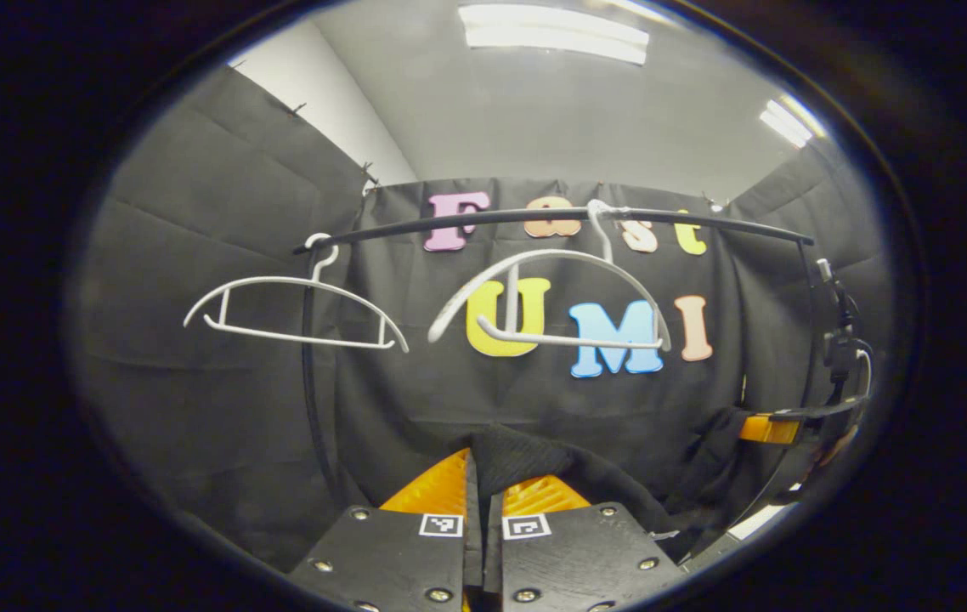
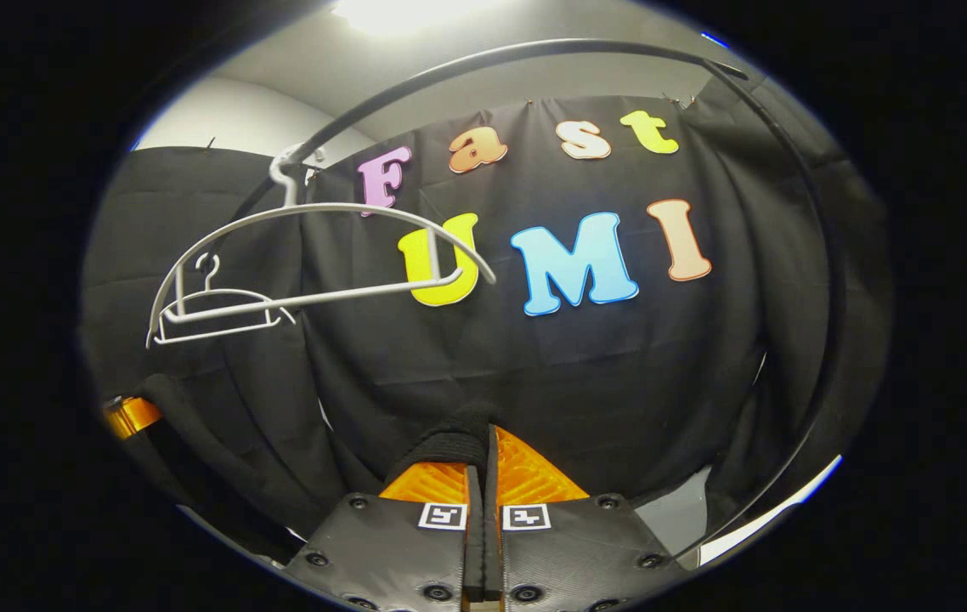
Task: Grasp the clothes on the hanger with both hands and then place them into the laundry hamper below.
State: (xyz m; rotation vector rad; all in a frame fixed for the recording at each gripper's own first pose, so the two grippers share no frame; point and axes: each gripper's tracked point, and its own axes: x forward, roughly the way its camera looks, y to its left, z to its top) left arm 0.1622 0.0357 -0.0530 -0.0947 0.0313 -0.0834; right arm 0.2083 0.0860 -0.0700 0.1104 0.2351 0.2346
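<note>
i count two bare white curved hangers on one thin black rail, while my left gripper and right gripper each pinch the dark knit garment.

Ceiling strip lights glare overhead — booth below dim, edges strongly bowed, perhaps slightly soft.

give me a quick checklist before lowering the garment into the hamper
1. Left hand-held gripper closed on the dark garment: ok, cloth sits between its fingers.
2. Right hand-held gripper closed on the garment: ok, cloth bunched at its tips.
3. Garment off the hangers: ok, the near white hanger and the far white hanger hang bare on the rail.
4. Cloth spans both grippers: ok.
5. Hamper position below: cannot tell.
6. Garment hem free of snags: cannot tell.
</note>
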